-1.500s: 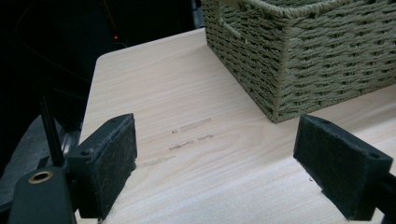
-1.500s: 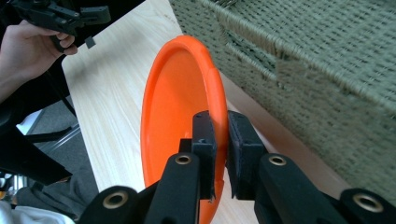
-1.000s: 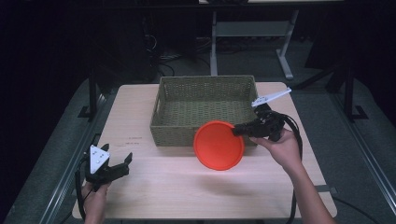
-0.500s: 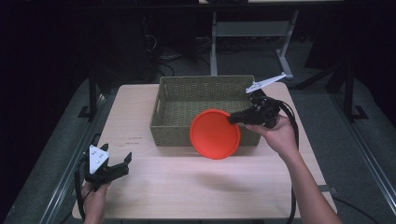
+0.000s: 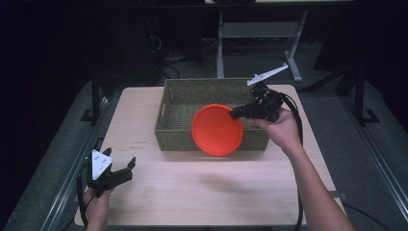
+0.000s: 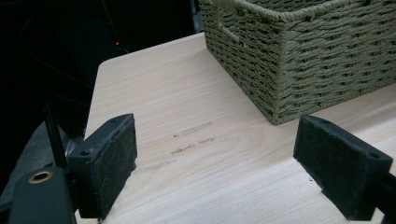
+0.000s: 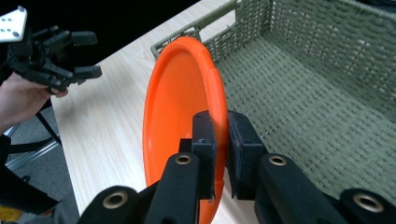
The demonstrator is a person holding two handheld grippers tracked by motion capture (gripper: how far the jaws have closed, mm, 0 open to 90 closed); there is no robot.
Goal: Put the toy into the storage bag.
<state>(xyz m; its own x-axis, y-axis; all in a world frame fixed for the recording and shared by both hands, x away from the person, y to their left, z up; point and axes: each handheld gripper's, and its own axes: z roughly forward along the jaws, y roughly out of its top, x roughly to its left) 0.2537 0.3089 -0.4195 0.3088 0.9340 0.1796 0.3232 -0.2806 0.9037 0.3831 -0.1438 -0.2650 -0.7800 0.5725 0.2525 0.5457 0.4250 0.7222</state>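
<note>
Orange plate (image 5: pixel 217 130) being clamped by the rim in right gripper (image 5: pixel 239 113), tilting edge-on for clearing basket (image 5: pixel 183 137) wall; left gripper (image 5: pixel 124 169) idling, jaws apart.

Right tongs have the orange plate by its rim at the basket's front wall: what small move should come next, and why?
Probably carry the orange plate a little farther over the woven basket and tip it flat. The right tongs are clamped on its rim, it stands on edge across the front wall, and the basket floor looks bare. The left tongs are open near the table's corner.
</note>
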